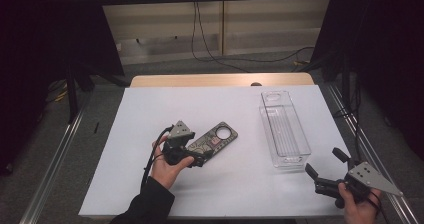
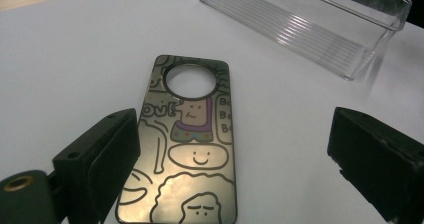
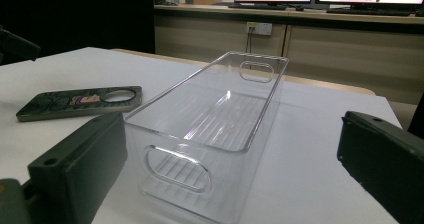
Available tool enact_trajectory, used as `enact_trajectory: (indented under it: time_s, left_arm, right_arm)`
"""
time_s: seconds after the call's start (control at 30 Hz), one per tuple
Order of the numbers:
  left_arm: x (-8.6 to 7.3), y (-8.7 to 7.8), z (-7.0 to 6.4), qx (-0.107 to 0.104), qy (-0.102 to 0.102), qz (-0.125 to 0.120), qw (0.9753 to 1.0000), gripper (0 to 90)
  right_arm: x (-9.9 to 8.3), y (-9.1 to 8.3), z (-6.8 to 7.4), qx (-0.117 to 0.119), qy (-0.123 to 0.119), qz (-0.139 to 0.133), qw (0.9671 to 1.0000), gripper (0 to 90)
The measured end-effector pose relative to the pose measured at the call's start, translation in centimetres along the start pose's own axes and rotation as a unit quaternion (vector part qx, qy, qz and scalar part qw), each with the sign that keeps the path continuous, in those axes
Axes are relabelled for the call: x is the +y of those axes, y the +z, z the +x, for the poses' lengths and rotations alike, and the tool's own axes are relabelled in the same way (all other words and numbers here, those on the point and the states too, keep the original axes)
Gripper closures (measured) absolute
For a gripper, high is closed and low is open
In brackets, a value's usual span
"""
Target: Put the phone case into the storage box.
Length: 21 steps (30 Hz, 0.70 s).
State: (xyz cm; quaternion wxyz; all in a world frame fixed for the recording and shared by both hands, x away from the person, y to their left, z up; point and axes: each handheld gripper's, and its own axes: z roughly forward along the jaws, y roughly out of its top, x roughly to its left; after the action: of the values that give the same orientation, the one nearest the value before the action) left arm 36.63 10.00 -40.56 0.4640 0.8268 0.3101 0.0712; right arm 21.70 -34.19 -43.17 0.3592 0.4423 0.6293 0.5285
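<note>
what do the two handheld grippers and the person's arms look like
Both the left gripper and the right gripper are black, with two blocky jaws and a grey three-cornered plate on top. A black cable trails from the left one. The left forearm wears a dark sleeve.

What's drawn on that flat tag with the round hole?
The tag has black-outlined cartoon doodles on a dull metallic ground, with one purple-dressed figure. The left gripper view shows it best.

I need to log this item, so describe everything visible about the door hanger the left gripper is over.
The door hanger is a flat, glossy rounded rectangle with a round hole near its far end, printed with dark-outlined cartoon faces, a purple figure and some lettering. It lies flat on the white table, left of the clear bin and apart from it. The left gripper is open, its jaws straddling the near end; contact can't be told.
</note>
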Motion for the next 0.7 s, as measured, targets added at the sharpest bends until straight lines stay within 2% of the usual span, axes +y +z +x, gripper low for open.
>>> enact_trajectory:
  time_s: [0.07,0.13,0.17,0.23,0.27,0.3,0.33,0.37,0.43,0.53,0.6,0.63,0.7]
  left_arm:
    - [0.1,-0.1,0.4,-0.003,-0.012,-0.002,0.9999,5.8]
    - [0.3,-0.1,0.8,-0.025,-0.016,0.003,0.9996,6.0]
    - [0.5,0.0,1.2,-0.037,-0.002,0.02,0.9991,6.1]
    - [0.5,0.3,1.5,-0.014,0.006,0.035,0.9993,5.4]
    - [0.5,0.3,1.5,-0.014,0.006,0.035,0.9993,5.5]
    - [0.6,0.5,1.6,-0.011,0.019,0.06,0.998,5.5]
    - [0.6,0.5,1.6,-0.011,0.019,0.06,0.998,5.5]
    - [0.7,0.9,1.6,-0.015,0.021,0.075,0.9969,5.7]
    - [0.9,1.2,1.5,-0.009,0.033,0.091,0.9953,7.1]
    - [1.1,1.5,1.7,-0.012,0.031,0.094,0.9951,7.4]
    - [1.4,2.0,1.9,-0.002,0.038,0.111,0.9931,7.3]
    - [1.6,2.7,2.1,-0.006,0.041,0.131,0.9906,7.2]
    - [1.7,3.0,2.2,-0.01,0.04,0.135,0.99,7.3]
  right_arm:
    - [0.0,0.0,0.0,-0.001,-0.002,0.001,1.0,0.0]
    - [0.0,0.0,0.0,-0.002,-0.002,0.001,1.0,0.0]
    - [0.0,0.0,0.0,-0.002,-0.002,0.001,1.0,0.0]
    - [0.0,0.0,0.0,-0.002,-0.002,0.001,1.0,0.0]
    - [0.0,0.0,0.0,-0.002,-0.002,0.001,1.0,0.0]
    - [0.0,0.0,0.0,-0.002,-0.002,0.001,1.0,0.0]
    - [0.0,0.0,0.0,-0.002,-0.002,0.001,1.0,0.0]
    - [0.0,0.0,0.0,-0.001,-0.003,0.002,1.0,0.0]
    - [0.0,0.0,0.0,-0.001,-0.004,0.002,1.0,0.0]
    - [0.0,0.0,0.0,-0.002,-0.004,0.001,1.0,0.0]
    - [0.0,0.0,0.0,-0.003,-0.003,0.001,1.0,0.0]
    - [0.0,0.0,0.0,-0.002,-0.004,0.002,1.0,0.0]
    - [0.0,0.0,0.0,-0.002,-0.004,0.002,1.0,0.0]
